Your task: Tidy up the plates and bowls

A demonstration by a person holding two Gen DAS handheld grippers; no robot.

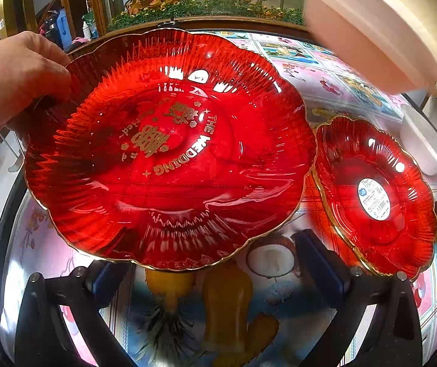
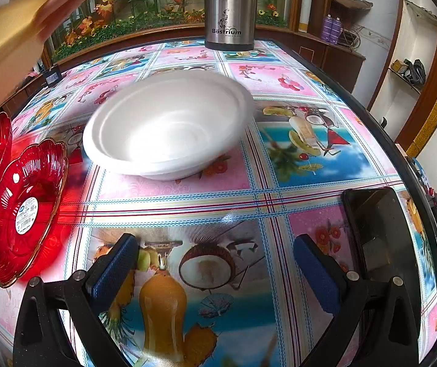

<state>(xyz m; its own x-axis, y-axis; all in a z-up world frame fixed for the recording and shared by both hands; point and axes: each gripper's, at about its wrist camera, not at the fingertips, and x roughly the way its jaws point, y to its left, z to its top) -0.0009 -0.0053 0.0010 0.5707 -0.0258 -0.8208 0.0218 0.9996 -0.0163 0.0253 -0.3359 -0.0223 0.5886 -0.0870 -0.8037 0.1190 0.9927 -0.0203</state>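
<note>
Sorting had barely begun: both grippers' fingers (image 1: pixel 211 278) (image 2: pixel 215 270) were spread and empty, red plates (image 1: pixel 169 153) (image 2: pixel 23 211) and white bowl (image 2: pixel 169 125) unstacked on the worktop (image 2: pixel 249 202).

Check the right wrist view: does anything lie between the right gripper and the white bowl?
Nothing. In the right wrist view only bare patterned tablecloth separates the right gripper from the white bowl; the black phone lies off to the right.

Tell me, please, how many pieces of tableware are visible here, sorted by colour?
Red glass plates: 2, the large red plate tilted and gripped at its rim by a bare hand, and the small red plate with a white label.
White bowls: 1, the white bowl on the table.
Total: 3
</note>
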